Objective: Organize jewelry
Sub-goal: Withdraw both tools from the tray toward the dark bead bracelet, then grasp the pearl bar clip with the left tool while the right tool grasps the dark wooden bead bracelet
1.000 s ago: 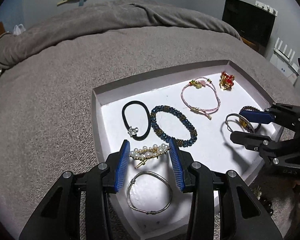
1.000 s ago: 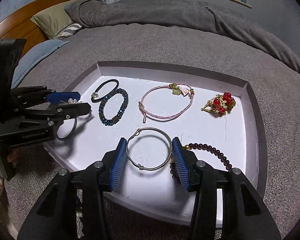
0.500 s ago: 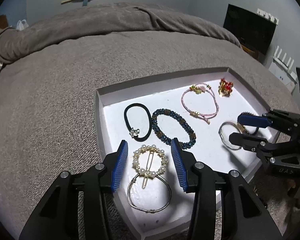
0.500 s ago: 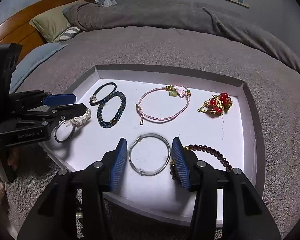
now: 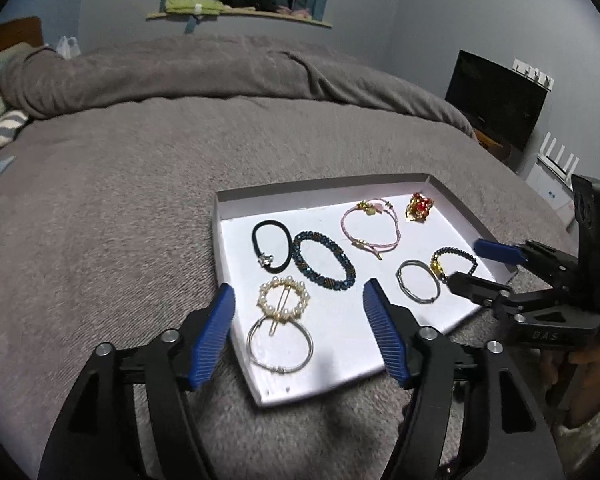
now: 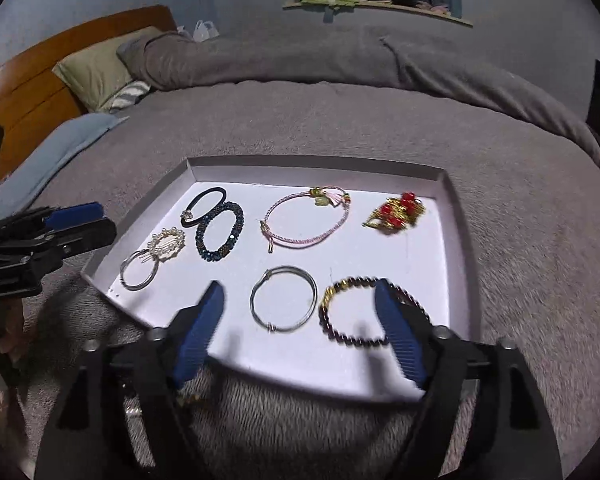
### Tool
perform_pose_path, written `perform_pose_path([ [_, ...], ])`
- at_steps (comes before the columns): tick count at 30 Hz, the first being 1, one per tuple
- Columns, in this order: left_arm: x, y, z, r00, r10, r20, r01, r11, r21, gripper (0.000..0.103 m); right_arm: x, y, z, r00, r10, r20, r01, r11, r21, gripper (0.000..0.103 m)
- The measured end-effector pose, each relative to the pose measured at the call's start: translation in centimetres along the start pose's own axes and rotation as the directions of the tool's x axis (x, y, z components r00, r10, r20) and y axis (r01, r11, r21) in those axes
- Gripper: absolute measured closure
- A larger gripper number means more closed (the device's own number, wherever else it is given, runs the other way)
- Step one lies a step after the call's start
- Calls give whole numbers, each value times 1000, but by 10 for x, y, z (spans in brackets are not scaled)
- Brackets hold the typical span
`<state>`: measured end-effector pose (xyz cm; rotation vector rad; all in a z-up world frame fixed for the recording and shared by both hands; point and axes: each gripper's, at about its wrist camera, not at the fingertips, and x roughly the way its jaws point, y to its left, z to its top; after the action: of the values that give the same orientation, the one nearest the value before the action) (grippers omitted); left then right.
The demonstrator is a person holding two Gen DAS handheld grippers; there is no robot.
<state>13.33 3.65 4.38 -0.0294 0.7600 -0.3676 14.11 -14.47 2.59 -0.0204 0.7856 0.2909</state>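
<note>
Both grippers hanging spread and empty off the tray's near edge: left gripper (image 5: 298, 326) at the near-left corner, right gripper (image 6: 300, 324) at the near-right.

Sitting in the white tray (image 6: 456, 216) on the grey bedspread (image 5: 100, 220):
- pearl hair clip (image 5: 284, 300) overlapping a silver bangle (image 5: 280, 346), near-left corner
- second silver bangle (image 6: 283, 304) touching the dark bead bracelet (image 6: 364, 312), near edge
- black hair tie (image 6: 202, 212) touching the blue bead bracelet (image 6: 220, 236), far-left
- pink cord bracelet (image 6: 306, 220), far edge, middle
- red-and-gold brooch (image 6: 396, 216), far-right corner

Judging handling: all light. Bangles probably stiff and slippery, so pinching across the wire. Cord and bead strands going limp, so gripping at clasp or charm. Clip likely fragile, so taking by the gold bar.
</note>
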Motion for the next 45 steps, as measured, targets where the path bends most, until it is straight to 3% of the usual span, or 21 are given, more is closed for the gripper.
perform_pose_path([
  [5, -21, -3, -11, 999, 38, 17, -37, 999, -25, 25, -31, 6, -13, 997, -47, 65, 47, 999, -4, 5],
  [12, -44, -13, -26, 994, 95, 48, -91, 992, -93, 15, -58, 9, -34, 988, -92, 121, 95, 995, -17, 5],
  [16, -57, -35, -33, 989, 128, 78, -125, 991, -36, 11, -72, 6, -46, 983, -113, 146, 115, 993, -9, 5],
  [24, -64, -63, -47, 990, 117, 76, -121, 991, 52, 11, -91, -4, -64, 978, -114, 173, 109, 993, 40, 5],
  [31, -62, -64, -62, 993, 103, 53, -106, 993, 57, 11, -100, -9, -73, 976, -112, 188, 99, 992, 80, 5],
  [37, -52, -62, -78, 993, 118, 20, -120, 989, 83, 11, -96, -7, -86, 985, -91, 147, 83, 995, 58, 5],
  [45, -31, -69, -85, 998, 62, -21, -59, 991, 118, 12, -81, 1, -103, 994, -90, 62, 91, 996, -2, 5],
])
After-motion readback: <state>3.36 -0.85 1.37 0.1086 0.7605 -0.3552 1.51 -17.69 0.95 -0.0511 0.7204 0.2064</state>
